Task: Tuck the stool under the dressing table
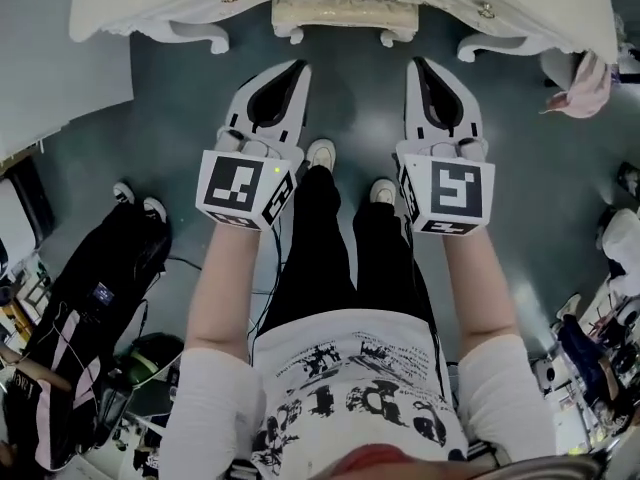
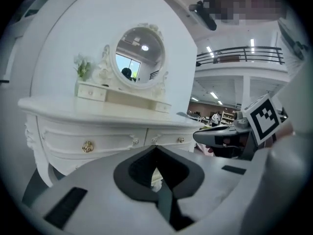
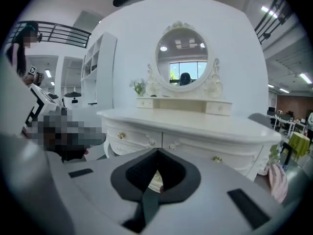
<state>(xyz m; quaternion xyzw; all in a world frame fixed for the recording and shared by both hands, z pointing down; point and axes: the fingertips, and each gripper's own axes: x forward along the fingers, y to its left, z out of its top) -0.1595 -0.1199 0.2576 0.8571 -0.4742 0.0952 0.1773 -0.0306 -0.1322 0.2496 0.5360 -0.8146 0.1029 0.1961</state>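
The white dressing table spans the top of the head view, and the cream padded stool stands between its carved legs, partly under the front edge. My left gripper and right gripper hover side by side over the grey floor, a short way in front of the stool and apart from it. Both are shut with nothing between the jaws. The left gripper view shows the table with its oval mirror. The right gripper view shows the table from the front, with only a sliver of stool past the jaws.
A black bag lies on the floor at the left, beside another person's shoes. A pink cloth hangs off the table's right end. A white cabinet stands at the far left. My own shoes are below the grippers.
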